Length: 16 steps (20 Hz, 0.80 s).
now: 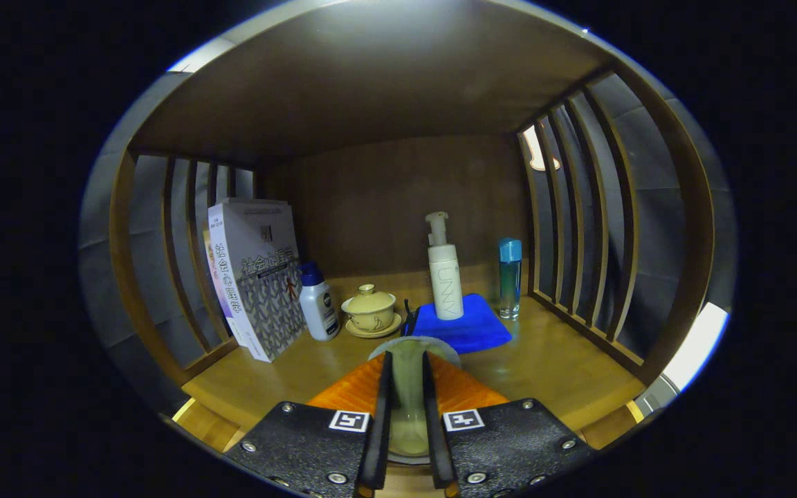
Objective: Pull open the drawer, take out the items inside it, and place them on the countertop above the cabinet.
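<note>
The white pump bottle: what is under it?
The white pump bottle stands upright on a folded blue cloth lying on the wooden countertop. The bottle's base covers that part of the cloth. The gripper jaws pinch a clear glass object.

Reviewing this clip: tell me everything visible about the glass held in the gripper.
The glass is clear and faintly greenish, apparently empty, with a round rim toward the shelf and a narrower body running back between the fingers. It looks tipped forward along the fingers, not upright. The gripper is shut on it: both dark pads press its sides. It is above the wooden countertop, its rim just short of the blue cloth. Whether it touches the wood cannot be told.
</note>
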{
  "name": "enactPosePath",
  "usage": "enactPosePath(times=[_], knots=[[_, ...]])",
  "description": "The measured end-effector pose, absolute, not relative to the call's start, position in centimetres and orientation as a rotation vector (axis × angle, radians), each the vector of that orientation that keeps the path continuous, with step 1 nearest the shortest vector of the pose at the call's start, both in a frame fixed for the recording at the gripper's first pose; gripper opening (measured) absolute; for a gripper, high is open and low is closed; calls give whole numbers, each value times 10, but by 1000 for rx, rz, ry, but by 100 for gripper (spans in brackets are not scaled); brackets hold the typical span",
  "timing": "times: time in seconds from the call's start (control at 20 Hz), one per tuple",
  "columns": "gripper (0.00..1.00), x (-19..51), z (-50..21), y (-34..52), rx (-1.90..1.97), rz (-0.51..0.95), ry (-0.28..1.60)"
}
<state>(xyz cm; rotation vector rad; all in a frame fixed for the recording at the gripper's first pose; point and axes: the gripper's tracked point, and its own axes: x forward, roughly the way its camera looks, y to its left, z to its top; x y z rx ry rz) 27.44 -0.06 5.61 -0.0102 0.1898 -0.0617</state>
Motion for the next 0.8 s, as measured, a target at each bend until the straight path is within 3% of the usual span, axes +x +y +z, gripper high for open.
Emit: enactPosePath(times=[0.1, 0.3, 0.8], knots=[[29, 276, 49, 5, 1, -44, 217], [93, 263, 60, 8, -81, -29, 163], [94, 163, 97, 40, -140, 99, -11]])
